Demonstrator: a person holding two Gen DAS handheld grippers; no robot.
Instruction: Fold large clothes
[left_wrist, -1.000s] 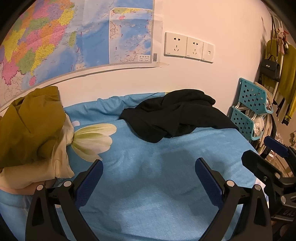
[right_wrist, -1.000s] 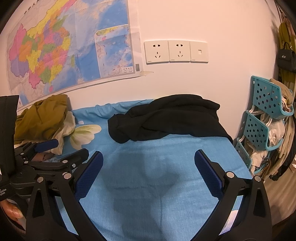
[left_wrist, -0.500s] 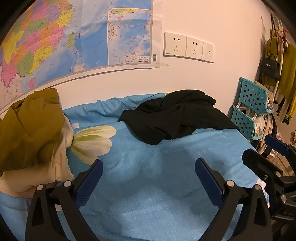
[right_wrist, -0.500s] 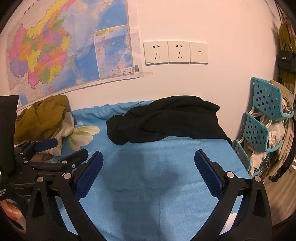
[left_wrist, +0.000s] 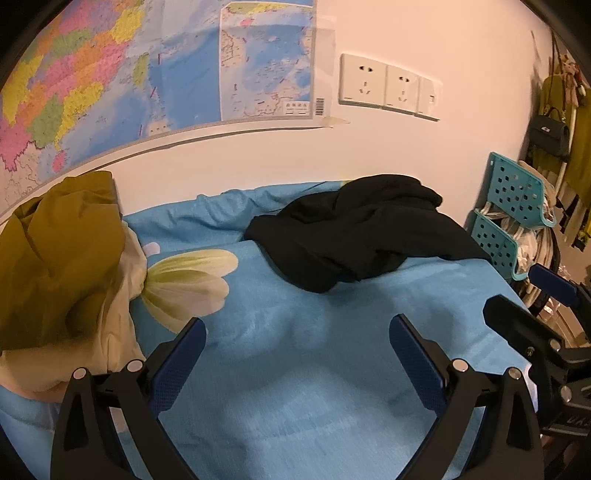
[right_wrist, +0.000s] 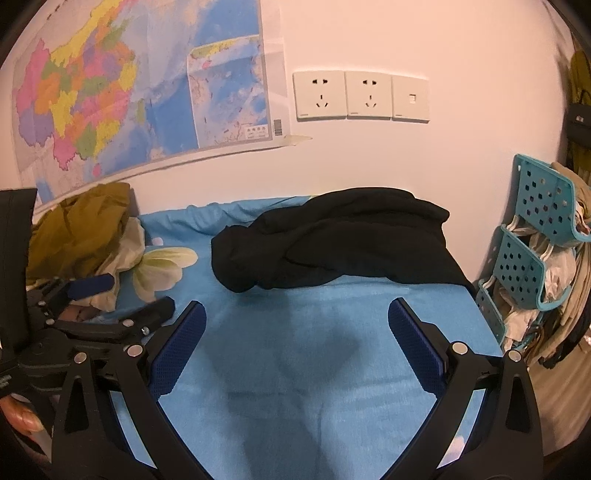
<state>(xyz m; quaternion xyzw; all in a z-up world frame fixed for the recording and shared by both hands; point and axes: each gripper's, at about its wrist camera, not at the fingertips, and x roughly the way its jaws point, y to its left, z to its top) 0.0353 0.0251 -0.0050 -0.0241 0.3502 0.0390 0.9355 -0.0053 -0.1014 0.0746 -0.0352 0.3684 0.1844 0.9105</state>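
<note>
Bare blue sheet (right_wrist: 314, 354) lies between olive pile (right_wrist: 81, 229) and black garment (right_wrist: 340, 240).

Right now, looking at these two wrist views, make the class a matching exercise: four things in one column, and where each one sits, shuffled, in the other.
Things
1. black garment
2. olive garment
3. teal rack
4. wall sockets

Places
A. on the wall, right of the map
B. bunched at the bed's left edge
C. heaped at the back of the bed, by the wall
D. standing off the bed's right side

Pairs: 1-C, 2-B, 3-D, 4-A
</note>
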